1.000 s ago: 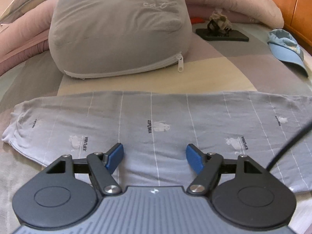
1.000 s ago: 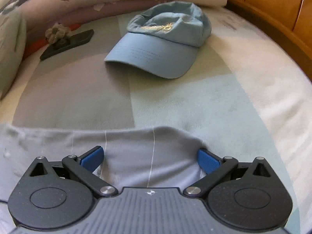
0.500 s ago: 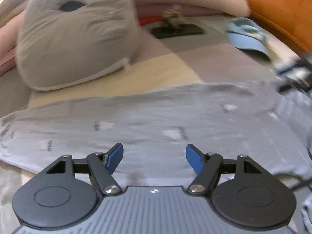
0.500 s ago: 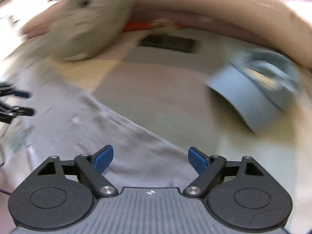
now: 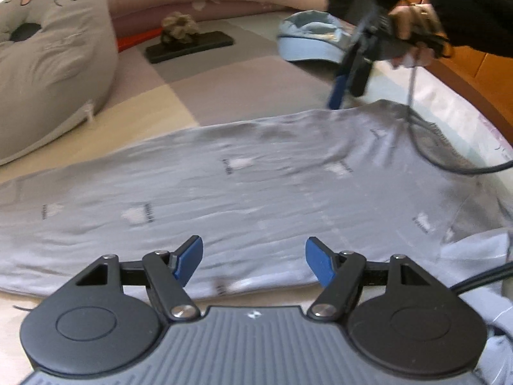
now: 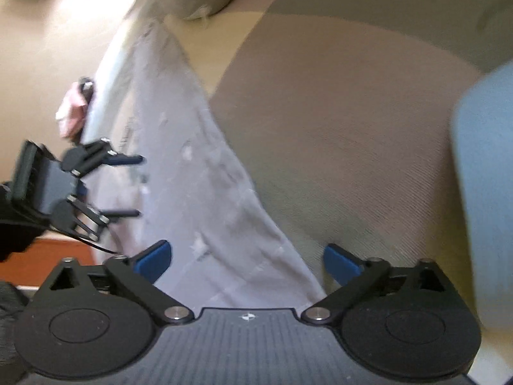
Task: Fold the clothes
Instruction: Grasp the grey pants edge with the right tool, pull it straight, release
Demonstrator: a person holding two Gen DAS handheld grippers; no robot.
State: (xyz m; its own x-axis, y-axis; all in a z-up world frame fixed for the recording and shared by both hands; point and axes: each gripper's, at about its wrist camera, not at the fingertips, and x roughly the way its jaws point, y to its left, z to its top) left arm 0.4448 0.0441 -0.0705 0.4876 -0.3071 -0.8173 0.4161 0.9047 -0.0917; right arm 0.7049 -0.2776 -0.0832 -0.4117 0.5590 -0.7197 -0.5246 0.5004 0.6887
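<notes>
A long grey garment [image 5: 256,186] with small printed logos lies flat across the bed. My left gripper [image 5: 253,256] hovers open over its near edge, with nothing between the blue pads. The right gripper [image 5: 348,93], held by a hand in a black sleeve, hangs over the garment's far right corner. In the right wrist view the garment [image 6: 192,192] runs up the picture and its edge passes between the wide jaws of the right gripper [image 6: 248,263]. These jaws are opening and the pads do not press the cloth. The left gripper [image 6: 139,186] shows at the left, open.
A grey cushion [image 5: 48,64] sits at the back left, a black slab with a small ornament [image 5: 189,46] behind the garment, and a blue cap [image 5: 307,41] at the back right. A wooden headboard [image 5: 465,73] borders the right. A black cable [image 5: 449,163] trails over the garment.
The right gripper swung away from the cap and rolled, now looking along the garment's far edge. The left gripper slid right along the near edge, and the right hand came into its view.
</notes>
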